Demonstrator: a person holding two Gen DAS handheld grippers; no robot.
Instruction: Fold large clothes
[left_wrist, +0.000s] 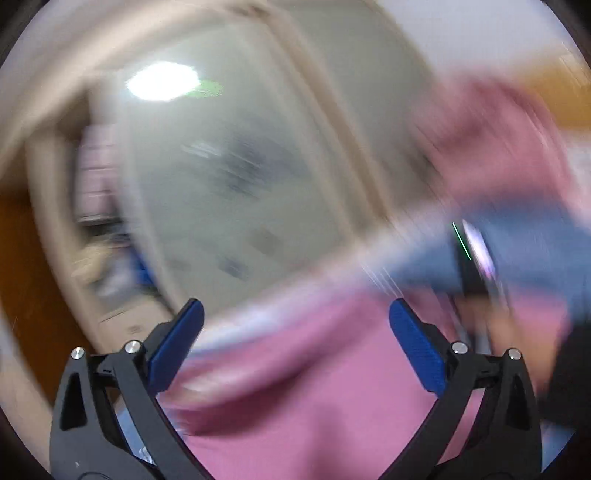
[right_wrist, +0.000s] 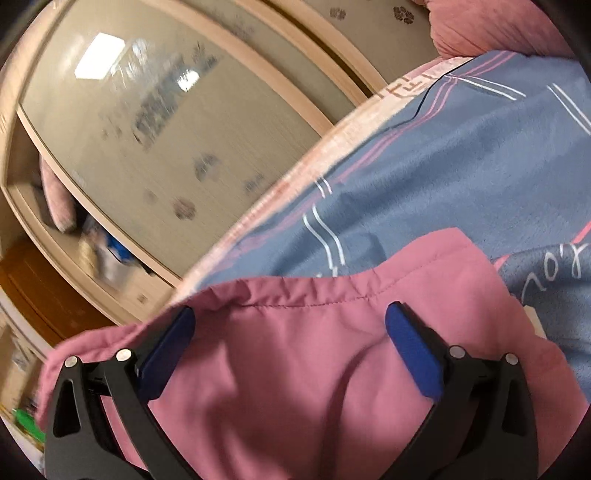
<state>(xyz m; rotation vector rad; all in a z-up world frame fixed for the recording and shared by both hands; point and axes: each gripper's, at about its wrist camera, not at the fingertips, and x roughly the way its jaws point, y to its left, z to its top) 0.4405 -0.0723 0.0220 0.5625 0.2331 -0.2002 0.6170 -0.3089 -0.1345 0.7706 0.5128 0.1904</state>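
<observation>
A pink garment lies spread on a blue blanket with pink and white stripes. My right gripper is open just above the garment's stitched hem, its blue pads wide apart, and a fold of cloth covers the left fingertip. The left wrist view is heavily blurred by motion. There my left gripper is open wide with nothing between its pads, and the pink garment lies below it.
A wardrobe with a frosted sliding door in a pale wooden frame stands beyond the bed edge, and its open shelf holds several items. A pink quilt is bunched at the far end of the bed. A dark blurred object shows at the right.
</observation>
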